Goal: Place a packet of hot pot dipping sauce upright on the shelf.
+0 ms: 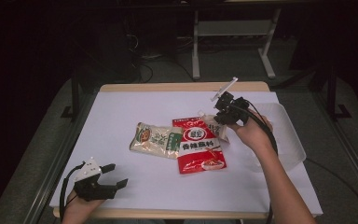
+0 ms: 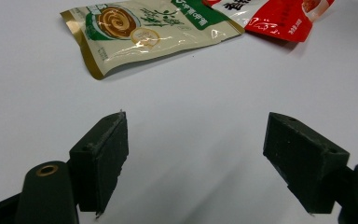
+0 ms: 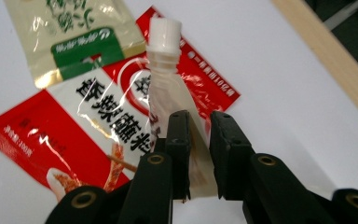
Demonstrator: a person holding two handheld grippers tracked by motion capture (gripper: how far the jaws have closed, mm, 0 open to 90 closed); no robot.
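A small clear spout pouch with a white cap lies across the top corner of a red seasoning packet. Its lower end sits between the jaws of my right gripper, which stand a narrow gap apart. In the high view the right gripper points down at the pouch beside the red packet. A beige and green packet lies flat to the left, touching the red one. My left gripper rests open near the front left edge, with nothing between its jaws; the beige packet lies ahead of it.
A white sheet covers the wooden table. A clear plastic bin stands at the table's right side, close behind the right hand. Dark floor and desk legs lie beyond the far edge.
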